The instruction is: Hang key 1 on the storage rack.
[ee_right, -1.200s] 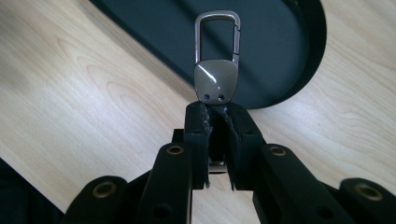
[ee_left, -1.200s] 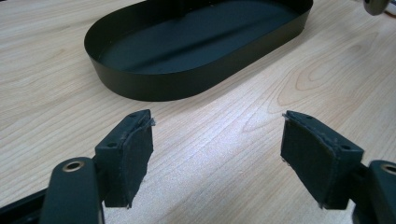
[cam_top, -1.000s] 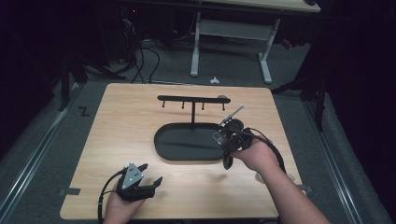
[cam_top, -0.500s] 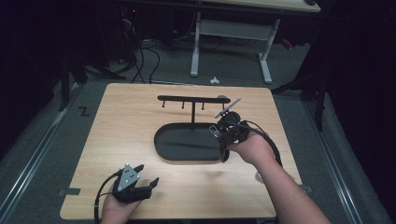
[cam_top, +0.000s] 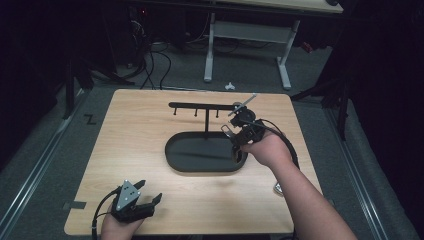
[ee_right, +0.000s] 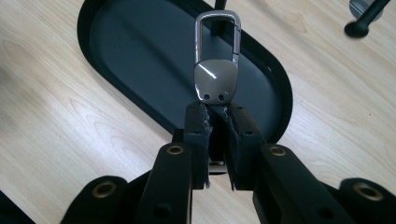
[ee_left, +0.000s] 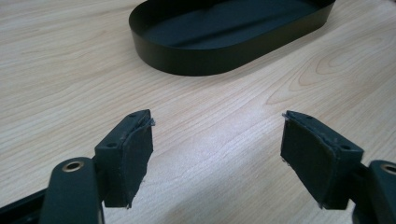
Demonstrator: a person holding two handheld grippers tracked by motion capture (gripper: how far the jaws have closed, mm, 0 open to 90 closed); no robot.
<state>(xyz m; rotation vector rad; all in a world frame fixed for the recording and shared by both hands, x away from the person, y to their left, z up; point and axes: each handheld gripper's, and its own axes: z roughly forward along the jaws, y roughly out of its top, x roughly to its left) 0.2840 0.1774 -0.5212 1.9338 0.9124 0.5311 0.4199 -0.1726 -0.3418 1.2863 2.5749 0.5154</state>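
Observation:
A silver carabiner key clip (ee_right: 216, 70) sticks out from my right gripper (ee_right: 216, 111), which is shut on its lower end. In the high view the right gripper (cam_top: 234, 131) hovers over the right end of a black oval tray (cam_top: 172, 159), just below the right tip of a black T-shaped rack (cam_top: 200, 105) with small pegs. The rack's post rises from the tray. My left gripper (cam_top: 151, 190) rests near the table's front left corner. It stands open with nothing between its pads (ee_left: 135, 158), and it faces the tray (ee_left: 187, 65).
The wooden table (cam_top: 135, 135) has bare room left of the tray and along the front. A small metal item (cam_top: 278, 188) lies beside the right forearm. A black knob (ee_right: 358, 29) sits at the top right of the right gripper view. Cables and a desk frame lie beyond the far edge.
The right gripper has carried the clip away from the person and slightly left, up toward the rack's right end. The left gripper has slid a little toward the front edge.

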